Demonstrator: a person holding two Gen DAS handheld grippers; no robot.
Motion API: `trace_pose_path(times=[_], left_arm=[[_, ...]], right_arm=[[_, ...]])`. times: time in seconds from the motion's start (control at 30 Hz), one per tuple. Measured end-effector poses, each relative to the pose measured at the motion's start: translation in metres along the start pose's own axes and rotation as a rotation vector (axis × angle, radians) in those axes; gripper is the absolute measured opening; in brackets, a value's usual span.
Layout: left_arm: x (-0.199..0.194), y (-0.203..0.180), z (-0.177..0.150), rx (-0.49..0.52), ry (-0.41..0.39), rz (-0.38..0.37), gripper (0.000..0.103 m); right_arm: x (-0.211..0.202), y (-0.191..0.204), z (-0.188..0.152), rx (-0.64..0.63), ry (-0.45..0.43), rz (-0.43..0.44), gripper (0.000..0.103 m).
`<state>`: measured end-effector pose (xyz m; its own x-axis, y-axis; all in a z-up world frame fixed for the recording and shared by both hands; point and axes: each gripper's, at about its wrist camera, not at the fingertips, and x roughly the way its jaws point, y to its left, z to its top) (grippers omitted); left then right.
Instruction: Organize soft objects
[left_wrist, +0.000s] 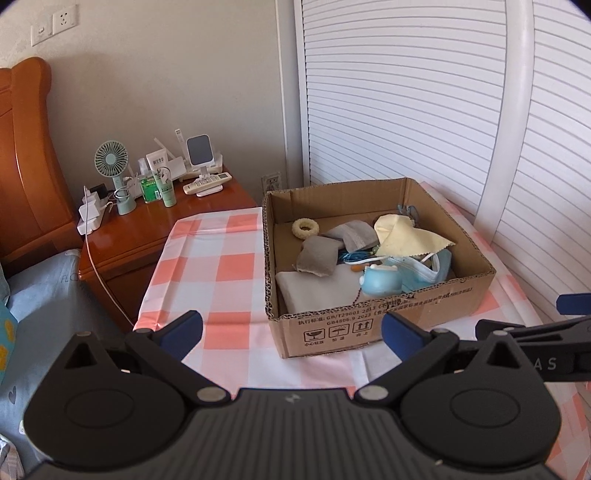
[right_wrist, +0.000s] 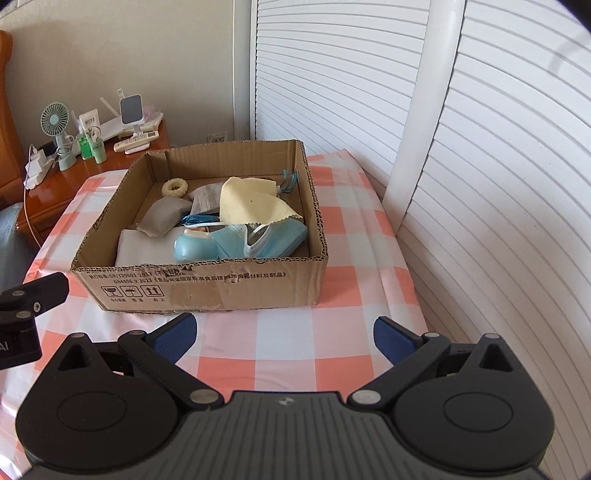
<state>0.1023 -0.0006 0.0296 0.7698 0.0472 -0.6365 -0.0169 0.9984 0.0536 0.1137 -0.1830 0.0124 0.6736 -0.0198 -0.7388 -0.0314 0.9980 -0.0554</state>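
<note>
**Soft things boxed, both hand-held grippers spread and empty**

The cardboard box (right_wrist: 207, 291) sits just ahead of the right hand-held gripper (right_wrist: 285, 338), holding a yellow cloth (right_wrist: 245, 201), face mask (right_wrist: 269, 236) and grey pouch (right_wrist: 162, 218). Its front wall reads "GB4806.9 2023" above three handling symbols. The left hand-held gripper (left_wrist: 291, 334) is likewise spread wide and empty. Bare checked desk (right_wrist: 280, 343) lies between jaws and box; louvred doors (right_wrist: 498, 184) close in on the right.
</note>
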Motion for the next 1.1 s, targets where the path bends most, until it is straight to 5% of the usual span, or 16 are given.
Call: trace_pose_path(times=[1.1], left_arm=[[0.002,-0.002,0.0,0.006,0.008,0.022,0.102]], right_arm=[[-0.013,-0.001,0.002,0.012,-0.038,0.018,0.103]])
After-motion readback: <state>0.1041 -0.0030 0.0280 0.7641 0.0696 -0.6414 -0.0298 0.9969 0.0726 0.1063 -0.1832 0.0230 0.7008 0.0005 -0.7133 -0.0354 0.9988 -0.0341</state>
